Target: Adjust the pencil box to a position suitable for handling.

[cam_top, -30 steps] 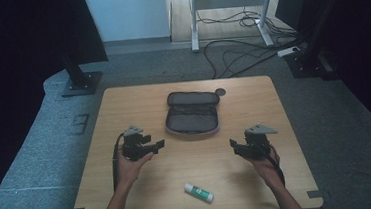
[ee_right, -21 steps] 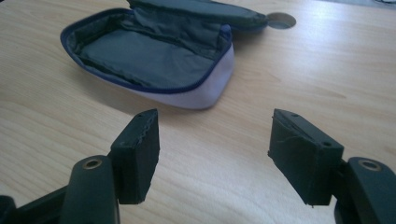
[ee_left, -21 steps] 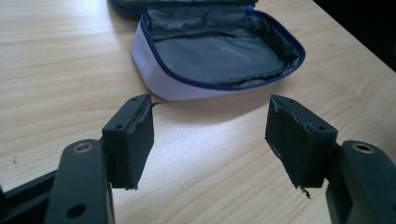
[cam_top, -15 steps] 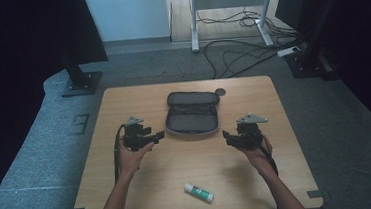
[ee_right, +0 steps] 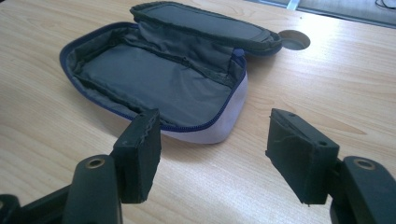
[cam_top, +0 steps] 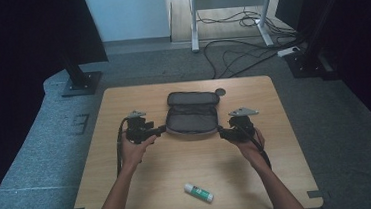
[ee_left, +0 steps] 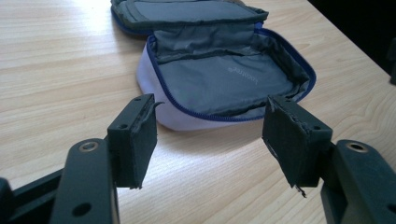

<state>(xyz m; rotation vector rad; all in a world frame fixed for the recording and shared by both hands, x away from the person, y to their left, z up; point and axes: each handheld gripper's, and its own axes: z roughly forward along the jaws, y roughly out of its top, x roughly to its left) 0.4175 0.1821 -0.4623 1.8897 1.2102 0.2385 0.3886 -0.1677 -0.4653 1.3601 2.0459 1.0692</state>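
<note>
Your forearms come in from the near edge of the table (cam_top: 105,191), both angled inward. A glue stick (cam_top: 198,192) lies behind both sets of jaws, between your arms near the table edge; its label is too small to read.

Your left gripper (cam_top: 159,131) sits low and roughly level, jaws pointing toward the pouch's left end. Jaws apart, nothing between the pads; in the left gripper view the worn pads frame bare wood, with the pouch (ee_left: 224,79) just ahead of the tips, not touching.

Your right gripper (cam_top: 223,132) mirrors it at the pouch's right end, grey plate on top. Jaws apart, nothing gripped; the pouch's corner (ee_right: 205,126) lies just beyond the left pad's tip.

The pouch is unzipped, lid folded back, grey lining, blue zip. Small pale writing on the lining, not legible.

Beyond the pouch, past the jaws: a round cable hole (ee_right: 292,40) in the tabletop.
</note>
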